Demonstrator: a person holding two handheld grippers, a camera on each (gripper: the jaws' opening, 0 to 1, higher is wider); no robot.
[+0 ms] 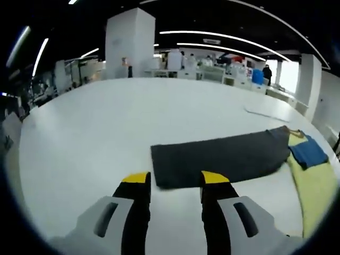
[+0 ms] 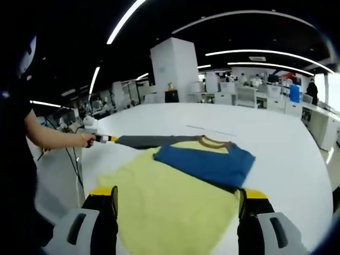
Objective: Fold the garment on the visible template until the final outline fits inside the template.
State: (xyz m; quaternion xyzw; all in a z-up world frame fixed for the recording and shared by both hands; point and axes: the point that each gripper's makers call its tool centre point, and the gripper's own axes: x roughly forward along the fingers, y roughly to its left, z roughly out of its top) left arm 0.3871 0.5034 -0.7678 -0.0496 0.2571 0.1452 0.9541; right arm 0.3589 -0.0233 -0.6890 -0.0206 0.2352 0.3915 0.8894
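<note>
A garment lies flat on the white table [image 1: 101, 122]. It has a yellow body [image 2: 170, 212], a blue sleeve [image 2: 207, 159] folded across the chest and a dark grey sleeve [image 1: 223, 154] stretched straight out. My left gripper [image 1: 175, 179] is open, its yellow-tipped jaws at the near edge of the grey sleeve's cuff end. In the right gripper view the left gripper [image 2: 112, 138] sits at the tip of the grey sleeve [image 2: 149, 141], held by a person's hand [image 2: 85, 139]. My right gripper [image 2: 179, 194] hangs open over the yellow body with nothing between its fingers.
A thin pale sheet or outline [image 1: 265, 112] lies on the table beyond the garment. The table's curved edge [image 1: 24, 138] runs along the left. Desks, a white pillar [image 1: 130, 45] and people stand far behind. A person in dark clothes [image 2: 16, 159] stands at the table.
</note>
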